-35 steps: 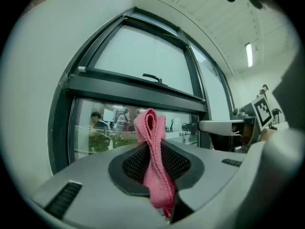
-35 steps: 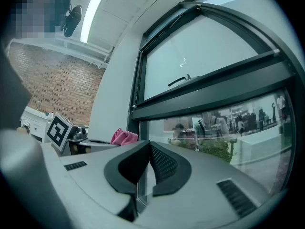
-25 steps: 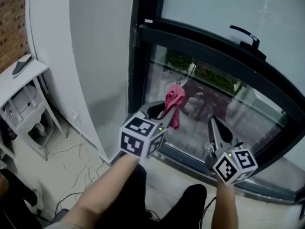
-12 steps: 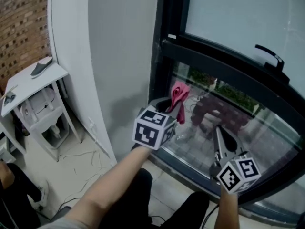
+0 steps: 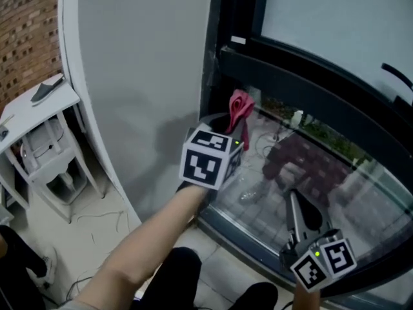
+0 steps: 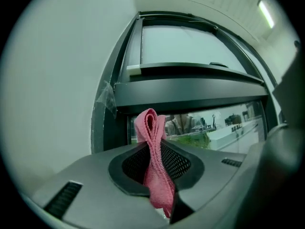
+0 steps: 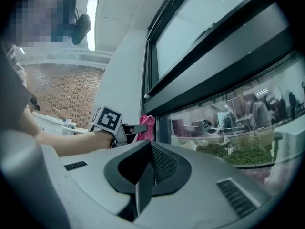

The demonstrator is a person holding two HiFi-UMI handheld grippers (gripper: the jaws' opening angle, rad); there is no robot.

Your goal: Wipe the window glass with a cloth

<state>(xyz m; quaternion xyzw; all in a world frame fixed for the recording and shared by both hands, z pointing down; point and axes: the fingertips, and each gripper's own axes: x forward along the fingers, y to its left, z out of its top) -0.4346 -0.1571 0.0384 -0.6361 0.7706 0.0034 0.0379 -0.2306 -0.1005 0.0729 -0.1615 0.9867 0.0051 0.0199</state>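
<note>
White side table [image 5: 29,112] bearing dark object [image 5: 47,91]; cables [image 5: 97,214] on floor [image 5: 71,244]

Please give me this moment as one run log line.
left claw: shut on pink cloth, raised beside window glass | right claw: shut, empty, lower | contact: unclear

Head view steeply down, gripper views forward, window glass [image 5: 322,157] shared
</note>
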